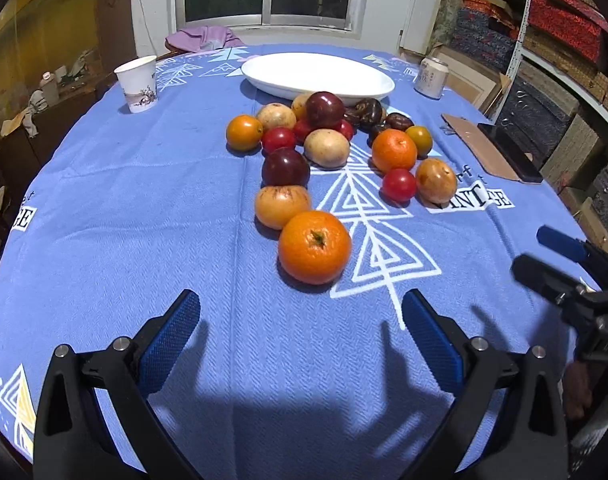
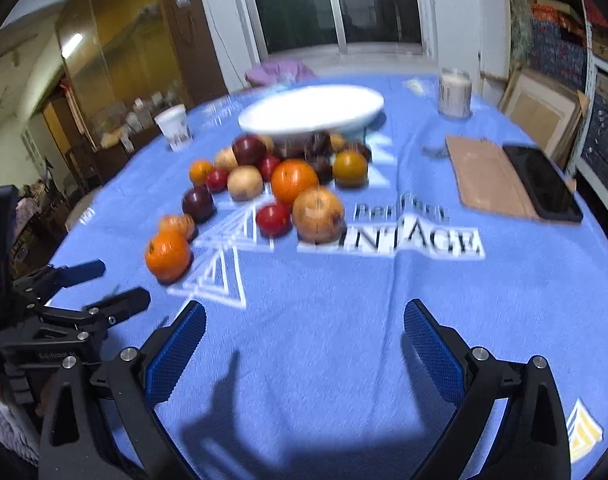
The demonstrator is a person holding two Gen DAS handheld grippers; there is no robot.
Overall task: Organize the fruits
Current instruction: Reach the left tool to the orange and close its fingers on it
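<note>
Several fruits lie loose on the blue tablecloth [image 1: 144,216] in front of an empty white oval plate [image 1: 318,74]: an orange [image 1: 314,246] nearest me, a yellow apple [image 1: 282,205], a dark plum [image 1: 285,167], red tomatoes, another orange [image 1: 394,150]. My left gripper [image 1: 301,338] is open and empty, just short of the near orange. My right gripper [image 2: 305,346] is open and empty, over bare cloth right of the pile; the plate [image 2: 312,114] and orange [image 2: 167,255] show there too, blurred.
A paper cup [image 1: 137,83] stands at the back left and a can [image 1: 431,77] at the back right. A cardboard piece [image 1: 478,148] with a black phone [image 1: 510,152] lies at the right. Shelves of boxes stand beyond the table's right edge.
</note>
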